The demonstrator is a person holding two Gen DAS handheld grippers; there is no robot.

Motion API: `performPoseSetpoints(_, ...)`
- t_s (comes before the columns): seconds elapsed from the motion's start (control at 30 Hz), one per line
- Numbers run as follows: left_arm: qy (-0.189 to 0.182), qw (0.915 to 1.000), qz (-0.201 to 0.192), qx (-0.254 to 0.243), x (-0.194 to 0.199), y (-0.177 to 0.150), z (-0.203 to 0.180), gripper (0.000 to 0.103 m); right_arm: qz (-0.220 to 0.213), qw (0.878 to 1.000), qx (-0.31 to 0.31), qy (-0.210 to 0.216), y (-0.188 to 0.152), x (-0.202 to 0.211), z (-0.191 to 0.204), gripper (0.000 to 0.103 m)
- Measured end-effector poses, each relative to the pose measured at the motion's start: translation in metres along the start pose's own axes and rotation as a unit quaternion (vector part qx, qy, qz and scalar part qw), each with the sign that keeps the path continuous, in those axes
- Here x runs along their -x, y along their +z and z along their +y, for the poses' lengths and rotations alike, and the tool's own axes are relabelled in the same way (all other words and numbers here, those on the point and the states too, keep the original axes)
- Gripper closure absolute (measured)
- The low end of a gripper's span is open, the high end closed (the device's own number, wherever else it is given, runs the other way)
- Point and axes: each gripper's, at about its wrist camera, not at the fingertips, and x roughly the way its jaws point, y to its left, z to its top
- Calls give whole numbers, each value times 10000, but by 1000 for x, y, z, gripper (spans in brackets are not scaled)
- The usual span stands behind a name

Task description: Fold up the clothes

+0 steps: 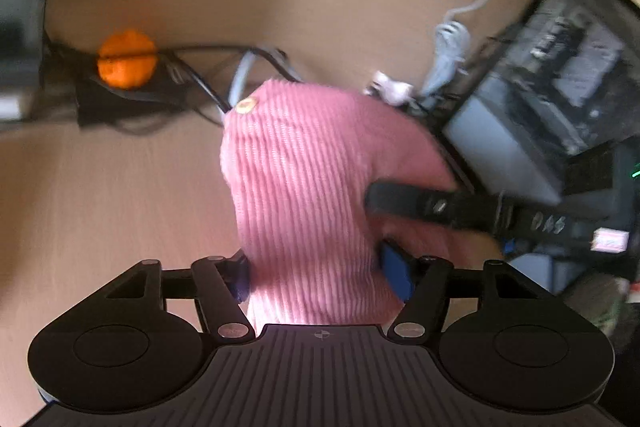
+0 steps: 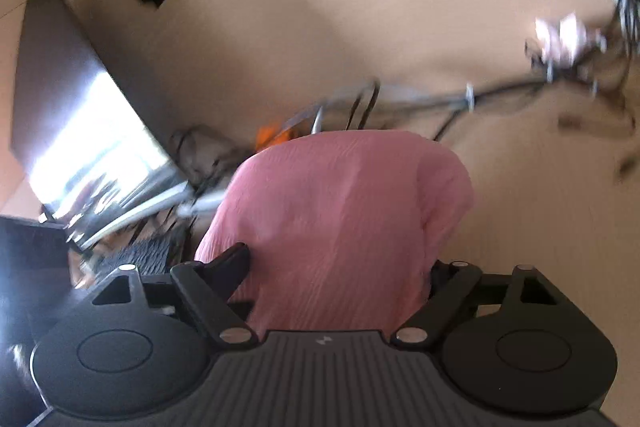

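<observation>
Mid-fold: pink garment (image 1: 304, 195) bunched, lifted off tabletop (image 1: 100, 195) — pinched in left tool (image 1: 320, 275) and right tool (image 2: 340, 279). Flattening and final folds remain.

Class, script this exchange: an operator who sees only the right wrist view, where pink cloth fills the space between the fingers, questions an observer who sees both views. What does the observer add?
Operator: Is there any fastening on this cloth?
Observer: Yes. In the left wrist view the pink ribbed garment carries a small round yellow button near its far end.
Operator: Where is the other gripper?
Observer: The left gripper has the same garment between its blue pads, which touch the cloth on both sides.
</observation>
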Motion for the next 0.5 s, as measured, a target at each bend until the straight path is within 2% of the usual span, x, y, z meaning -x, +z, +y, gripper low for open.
performPoseSetpoints(0.1, 358, 9990, 155, 209, -17, 5, 13, 33, -187, 9962, -42, -850, 8, -13, -8, 14)
performPoseSetpoints(0.13, 365, 9991, 151, 178, -15, 3, 13, 30, -244, 9946, -22, -1005, 8, -12, -8, 13)
performPoseSetpoints(0.2, 399, 9990, 148, 96, -10, -2, 13, 24, -325, 9931, 141, -1115, 0, -4, -7, 6)
performPoseSetpoints(0.37, 838, 9956, 216, -362, -7, -15, 2, 19, -278, 9853, 615, -1571, -29, 6, 0, 4)
performPoseSetpoints(0.5, 1018, 9932, 217, -526, 0, -22, -6, 14, -57, 9832, 557, -1737, -51, 4, -2, 2)
